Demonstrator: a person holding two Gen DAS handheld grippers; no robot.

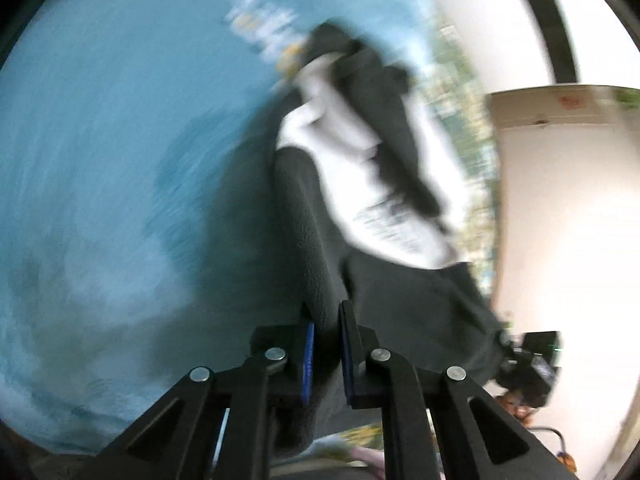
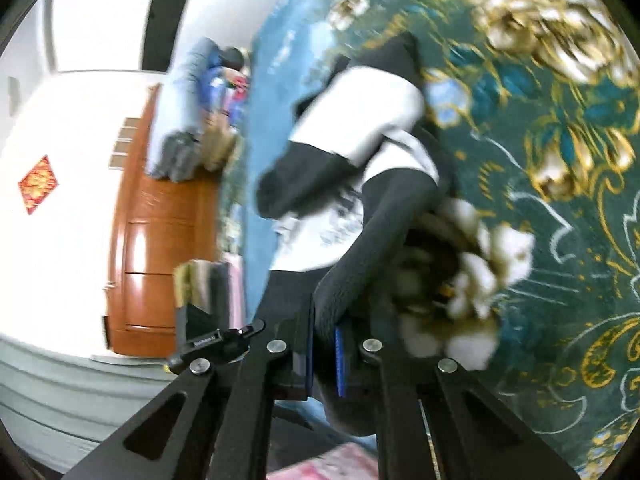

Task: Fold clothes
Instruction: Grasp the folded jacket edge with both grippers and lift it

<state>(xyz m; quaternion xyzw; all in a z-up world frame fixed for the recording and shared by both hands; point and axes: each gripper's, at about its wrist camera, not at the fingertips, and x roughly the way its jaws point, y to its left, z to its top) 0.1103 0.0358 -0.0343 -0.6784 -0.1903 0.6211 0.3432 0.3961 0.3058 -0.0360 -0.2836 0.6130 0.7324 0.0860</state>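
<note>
The left gripper (image 1: 326,320) points steeply downward, its black jaws closed tight on a fold of the black-and-white fleece garment (image 1: 360,168), which stretches away from the pads toward the top of the view. The right gripper (image 2: 324,320) tilts down less sharply and is likewise clamped on a dark fleece edge of the same garment (image 2: 360,140) — each gripper pinching its own part of the cloth, the rest hanging and bunched between them.

In the left wrist view the garment lies against a plain light-blue cloth surface (image 1: 100,160), wide and bare to the left of the fabric; a white wall (image 1: 560,220) stands at the right. That picture is heavily blurred.

The right wrist view alone shows a dark green bedspread with gold and white flowers (image 2: 560,160) to the right of the garment, and to the left an orange-brown wooden cabinet (image 2: 160,240) with a heap of folded textiles (image 2: 188,112) on top.
</note>
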